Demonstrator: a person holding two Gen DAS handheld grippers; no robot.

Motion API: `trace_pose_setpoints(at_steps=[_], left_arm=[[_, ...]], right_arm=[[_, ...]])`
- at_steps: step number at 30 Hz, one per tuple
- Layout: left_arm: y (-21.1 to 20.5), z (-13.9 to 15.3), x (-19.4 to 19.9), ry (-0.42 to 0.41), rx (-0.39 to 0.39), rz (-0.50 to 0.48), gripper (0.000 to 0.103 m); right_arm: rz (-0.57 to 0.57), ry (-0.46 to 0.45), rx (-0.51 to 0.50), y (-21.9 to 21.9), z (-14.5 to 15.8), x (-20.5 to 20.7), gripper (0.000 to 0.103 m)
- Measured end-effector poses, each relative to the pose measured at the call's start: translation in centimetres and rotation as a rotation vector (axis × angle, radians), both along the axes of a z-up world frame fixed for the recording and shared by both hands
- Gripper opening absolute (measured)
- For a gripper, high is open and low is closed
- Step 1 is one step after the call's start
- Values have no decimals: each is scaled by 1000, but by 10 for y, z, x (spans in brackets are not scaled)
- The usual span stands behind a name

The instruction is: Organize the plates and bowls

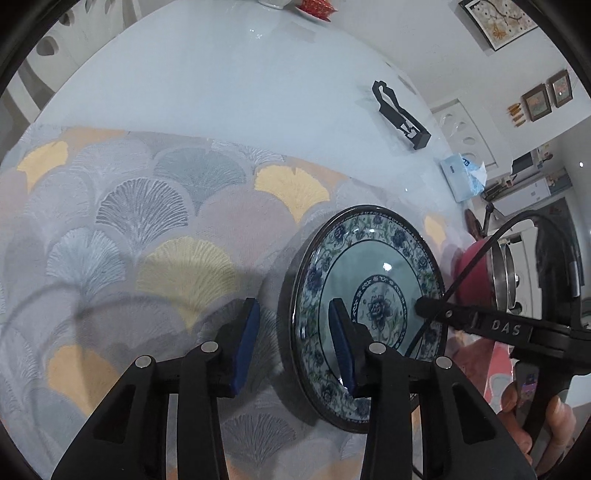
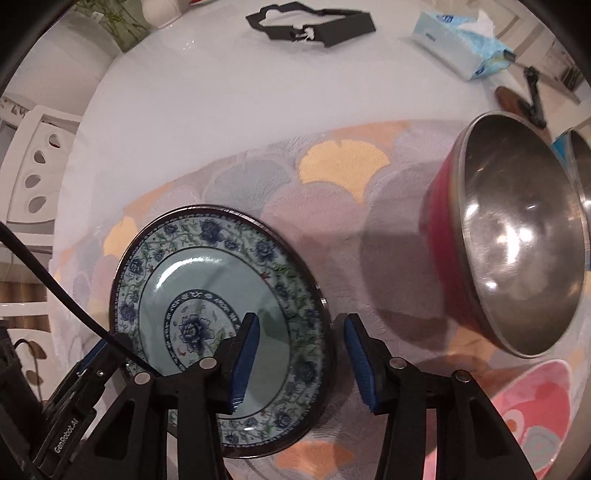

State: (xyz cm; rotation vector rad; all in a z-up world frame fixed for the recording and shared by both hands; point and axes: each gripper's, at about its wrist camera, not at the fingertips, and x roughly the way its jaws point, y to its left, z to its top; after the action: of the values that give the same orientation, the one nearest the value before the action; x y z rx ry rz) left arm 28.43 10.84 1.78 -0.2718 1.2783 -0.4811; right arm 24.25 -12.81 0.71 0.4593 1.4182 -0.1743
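Item: plate point(image 2: 221, 325), blue floral rim, pale centre, lying flat on the patterned cloth point(image 1: 147, 229) over the white table point(image 1: 221, 74). I judge it glazed ceramic: stiff, fairly heavy, slick and easily chipped, so I'd take it by the rim from opposite sides and keep it level. Left tongs point(image 1: 293, 343): apart, straddling the plate's near rim, one pad over the plate and one over cloth; I see no pad pressing. Right tongs point(image 2: 301, 362): likewise apart, astride the opposite rim, one pad over the glaze, one outside; nothing clamped. With only a shallow lip to catch, I'd expect the pads to slip unless they seat well under the edge. Nearby: a steel bowl point(image 2: 517, 236) with a red outside close to the right of the plate, a second metal rim point(image 2: 581, 158) behind it, and a pink patterned dish point(image 2: 524, 417) at the lower right; these crowd the right side of any lift. Farther off on the bare table: a black stand point(image 2: 314, 22), a tissue pack point(image 2: 458, 40) and a white vase point(image 2: 162, 9), all well clear. A white chair point(image 2: 33, 166) stands beyond the edge.
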Motion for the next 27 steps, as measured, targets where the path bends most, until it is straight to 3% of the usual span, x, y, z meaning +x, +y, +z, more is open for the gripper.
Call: trace_pose_setpoints(at_steps=[6,13,19,27], left_arm=[[-2,0,0,-18,-16,-17,35],[12,1,-2,-35,-58,20,35],[32,18,-21,-88,-67,51,35],[58,49,-58,-133,-92,112,35]], right_arm=[[53,-26,6,11,2,-4,34],[115,-52,0,25,6,-18,34],[224,-88,-30,42,23,-44,34],[262,-122,20,51,44,-80,34]])
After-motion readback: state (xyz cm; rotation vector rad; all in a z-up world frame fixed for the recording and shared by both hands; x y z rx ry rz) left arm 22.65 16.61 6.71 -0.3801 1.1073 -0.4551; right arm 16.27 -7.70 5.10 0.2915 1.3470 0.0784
